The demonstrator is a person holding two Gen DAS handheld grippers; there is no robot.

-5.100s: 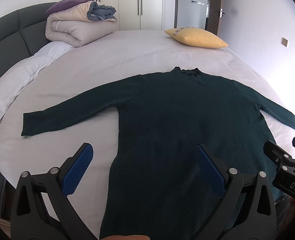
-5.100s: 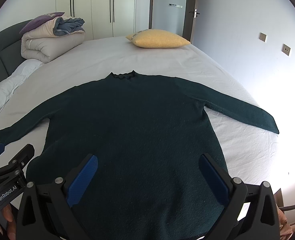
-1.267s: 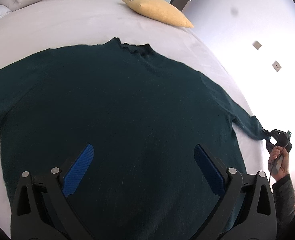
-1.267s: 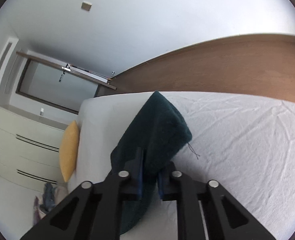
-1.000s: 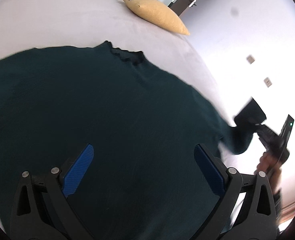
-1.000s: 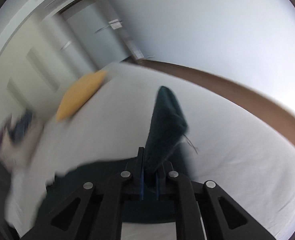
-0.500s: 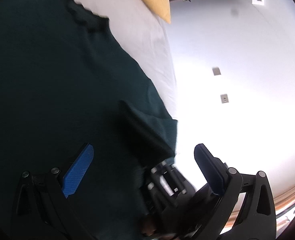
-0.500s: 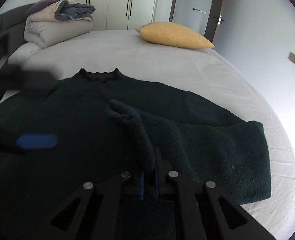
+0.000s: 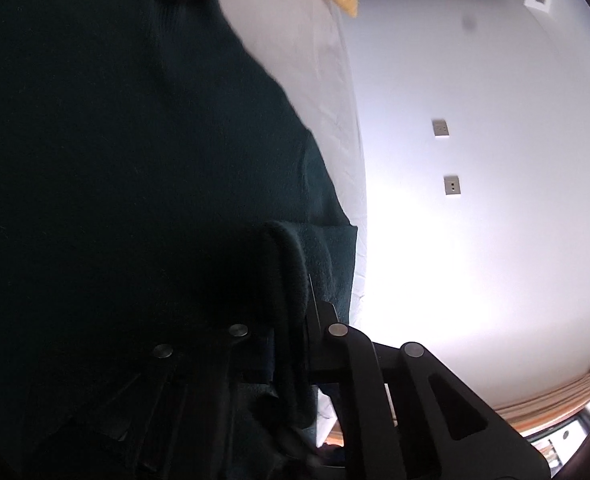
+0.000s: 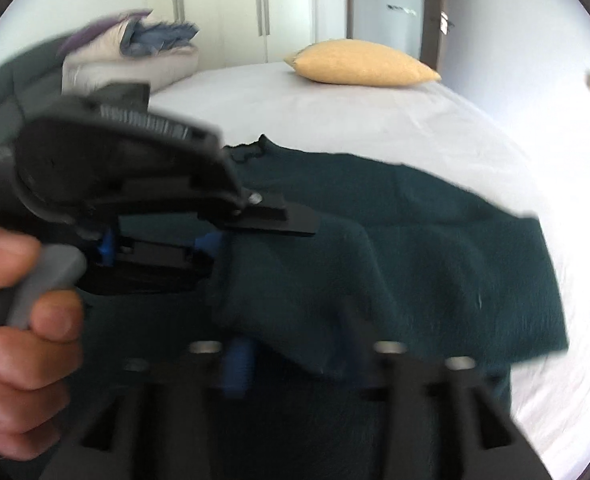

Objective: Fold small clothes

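A dark green sweater [image 10: 435, 248] lies flat on the bed, its right sleeve [image 10: 295, 280] folded in over the body. In the left wrist view the sweater [image 9: 115, 160] fills the left side, and my left gripper [image 9: 291, 320] is shut on the sleeve's cuff [image 9: 291, 264]. The right wrist view shows that left gripper [image 10: 215, 244] from the side, held in a hand [image 10: 15, 320] and pinching the sleeve. My right gripper [image 10: 311, 356] is blurred and its jaws are opening. The sleeve end still lies between them, and the blue pad [image 10: 237, 364] stands off the cloth.
A yellow pillow [image 10: 363, 63] and a pile of folded duvets [image 10: 135, 52] sit at the far end of the white sheet [image 10: 335, 112]. The bed's right edge runs close beside the sweater, with a wall and sockets [image 9: 441, 128] beyond.
The right gripper carried the sleeve from the bed's right side over the sweater's body. Since half a second ago the left gripper has shut on the cuff and the right's jaws have parted.
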